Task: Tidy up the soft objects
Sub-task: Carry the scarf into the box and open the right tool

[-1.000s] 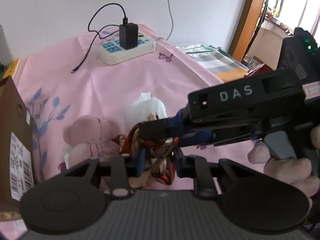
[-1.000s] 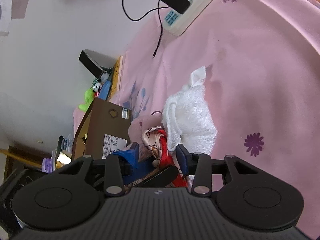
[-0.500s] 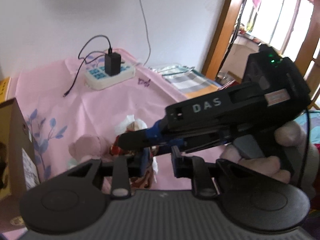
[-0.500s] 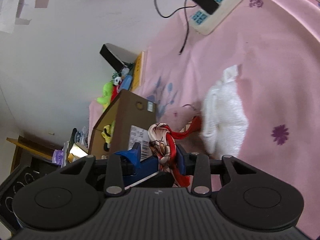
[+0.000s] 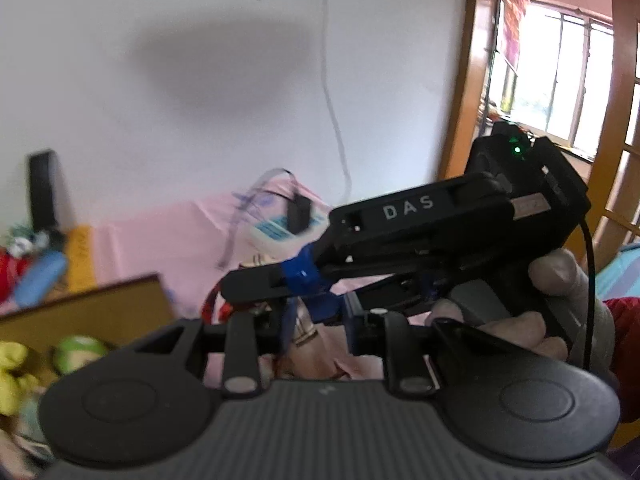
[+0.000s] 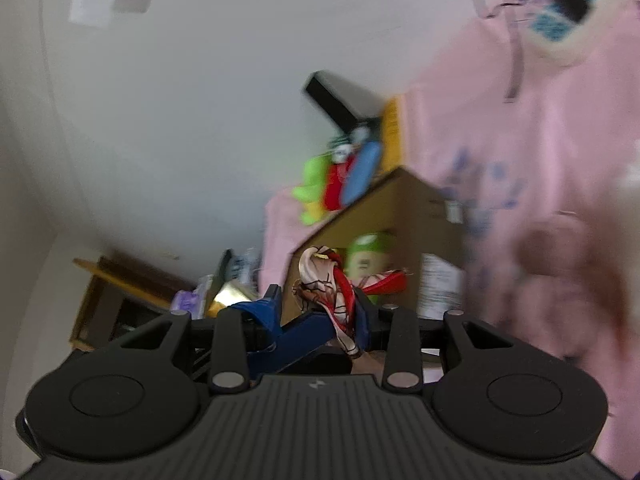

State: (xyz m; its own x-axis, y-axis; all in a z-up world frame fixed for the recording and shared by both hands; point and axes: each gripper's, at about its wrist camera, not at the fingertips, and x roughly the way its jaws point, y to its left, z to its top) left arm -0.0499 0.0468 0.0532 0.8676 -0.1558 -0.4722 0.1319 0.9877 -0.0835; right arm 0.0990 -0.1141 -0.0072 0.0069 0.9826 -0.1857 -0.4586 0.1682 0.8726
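Observation:
A red, white and brown patterned scarf [image 6: 334,292] hangs between the fingers of both grippers, lifted off the pink cloth. My right gripper [image 6: 318,314] is shut on it, beside the open cardboard box [image 6: 404,220]. My left gripper [image 5: 316,318] crosses under the right gripper's body [image 5: 440,232], with scarf fabric [image 5: 302,326] between its fingers; its grip is unclear. The box rim [image 5: 100,312] shows at the left, with a green and yellow plush [image 5: 76,354] inside. A pink plush bear [image 6: 560,264] lies blurred on the cloth.
A white power strip [image 5: 280,236] with a black charger lies on the pink cloth [image 6: 540,128] by the wall. Colourful toys [image 6: 340,176] and a yellow book are behind the box. A wooden door frame [image 5: 460,100] and a window are on the right.
Both grippers have risen and swung left with the scarf, from beside the white towel and pink bear to near the box opening. The views now tilt up towards the wall.

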